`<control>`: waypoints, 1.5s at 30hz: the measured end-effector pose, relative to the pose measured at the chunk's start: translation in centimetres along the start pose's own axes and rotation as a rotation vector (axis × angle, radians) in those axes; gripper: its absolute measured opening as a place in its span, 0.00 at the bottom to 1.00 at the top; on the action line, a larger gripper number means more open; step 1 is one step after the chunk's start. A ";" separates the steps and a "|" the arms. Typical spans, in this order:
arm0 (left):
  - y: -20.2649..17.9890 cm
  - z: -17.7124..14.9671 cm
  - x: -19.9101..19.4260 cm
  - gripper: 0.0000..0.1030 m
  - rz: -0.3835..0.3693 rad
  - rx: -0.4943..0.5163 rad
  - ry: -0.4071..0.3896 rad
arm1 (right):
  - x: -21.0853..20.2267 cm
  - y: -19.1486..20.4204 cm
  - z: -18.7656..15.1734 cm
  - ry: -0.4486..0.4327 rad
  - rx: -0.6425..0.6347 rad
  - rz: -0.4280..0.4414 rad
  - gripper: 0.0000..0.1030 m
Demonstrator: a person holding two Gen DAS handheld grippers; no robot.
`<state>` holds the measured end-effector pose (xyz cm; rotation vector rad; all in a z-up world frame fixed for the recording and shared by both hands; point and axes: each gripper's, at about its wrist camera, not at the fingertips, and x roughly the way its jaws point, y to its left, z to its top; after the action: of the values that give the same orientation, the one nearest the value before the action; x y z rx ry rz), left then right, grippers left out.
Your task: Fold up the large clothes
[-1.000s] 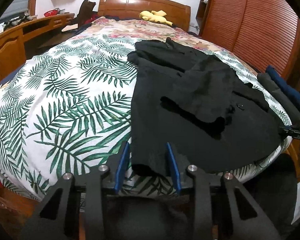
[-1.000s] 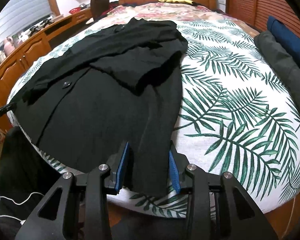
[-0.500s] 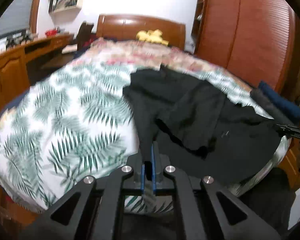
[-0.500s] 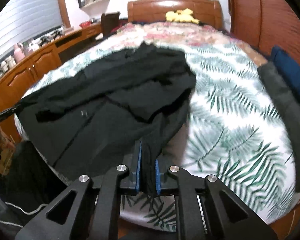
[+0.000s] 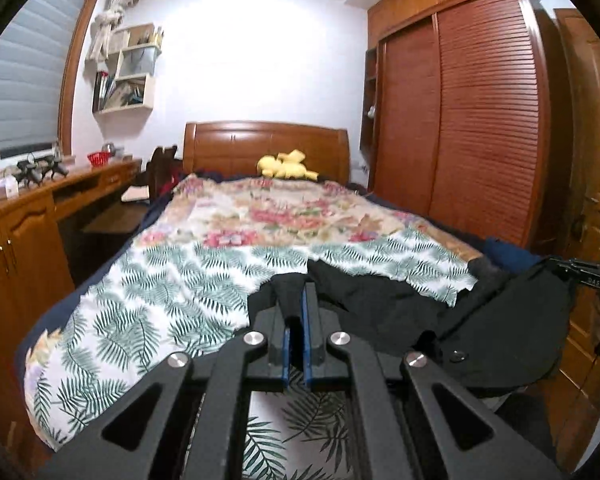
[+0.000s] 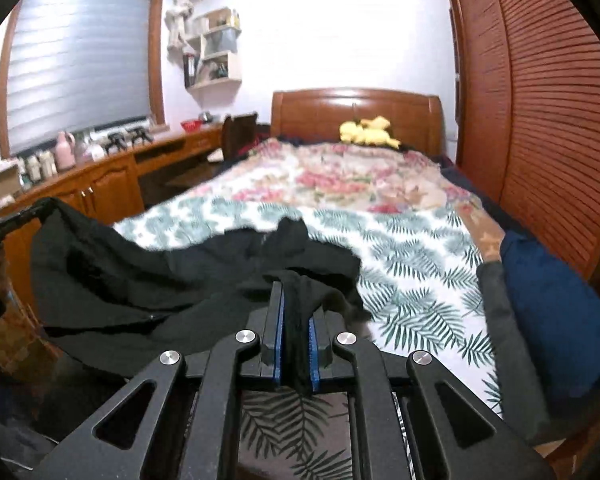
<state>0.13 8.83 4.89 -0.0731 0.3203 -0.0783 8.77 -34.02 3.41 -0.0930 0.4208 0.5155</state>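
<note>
A bedroom framed the scene: a bed with a palm-leaf and floral cover ran away from both cameras to a wooden headboard, with a slatted wardrobe along one side and a long wooden desk under a blinded window on the other.

The left gripper had its jaws together, clamped on a fold of the black garment, the cloth bunched up between the blue pads and above them. The right gripper was likewise clamped on the garment, a thicker wad of dark fabric hanging down between its pads. Its jaws had just been closing, with that cloth between them.

From each grip the garment sagged across the near end of the bed. In the left view it spread towards the right, where its far edge was lifted and stretched; a button showed on the near panel. In the right view it spread to the left, rumpled, its outer corner pulled up by the bed's edge.

Further out, folded grey and navy clothes lay along the wardrobe side of the bed. A yellow plush toy sat against the headboard. White wall shelves hung beside the window.
</note>
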 end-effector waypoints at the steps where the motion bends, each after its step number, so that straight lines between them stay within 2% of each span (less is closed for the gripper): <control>1: -0.1 0.2 -0.3 0.01 0.002 0.003 -0.004 | -0.7 0.1 0.2 -0.011 -0.006 -0.002 0.07; 14: -2.8 2.8 -5.3 0.01 -0.028 0.049 -0.086 | -7.0 -0.6 1.7 -0.106 -0.004 -0.019 0.07; 17: -2.6 2.4 -4.5 0.01 -0.001 0.053 -0.067 | -6.8 -0.6 1.4 -0.087 -0.012 -0.018 0.07; 21: -2.2 1.0 -2.1 0.02 0.002 0.039 -0.011 | -4.5 -0.5 -0.1 -0.025 -0.019 -0.026 0.07; 25: -1.9 -0.8 1.3 0.02 0.013 0.048 0.041 | -0.7 -1.1 -1.8 0.027 -0.016 -0.014 0.07; 30: -0.4 -1.7 7.7 0.02 0.028 0.035 0.103 | 6.0 -2.8 -3.0 0.087 -0.013 -0.019 0.07; 33: 0.4 -1.2 11.4 0.02 0.069 0.041 0.113 | 10.6 -4.3 -2.3 0.109 -0.017 -0.075 0.07; 41: 2.5 1.4 20.8 0.02 0.116 0.066 0.146 | 22.2 -8.1 1.5 0.153 -0.055 -0.126 0.07; 45: 3.7 2.7 25.8 0.02 0.129 0.065 0.164 | 27.9 -10.2 3.4 0.181 -0.024 -0.151 0.07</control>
<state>25.60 10.42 -0.94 0.0191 0.4855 0.0338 37.05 -29.45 -5.17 -0.1941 0.5799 0.3641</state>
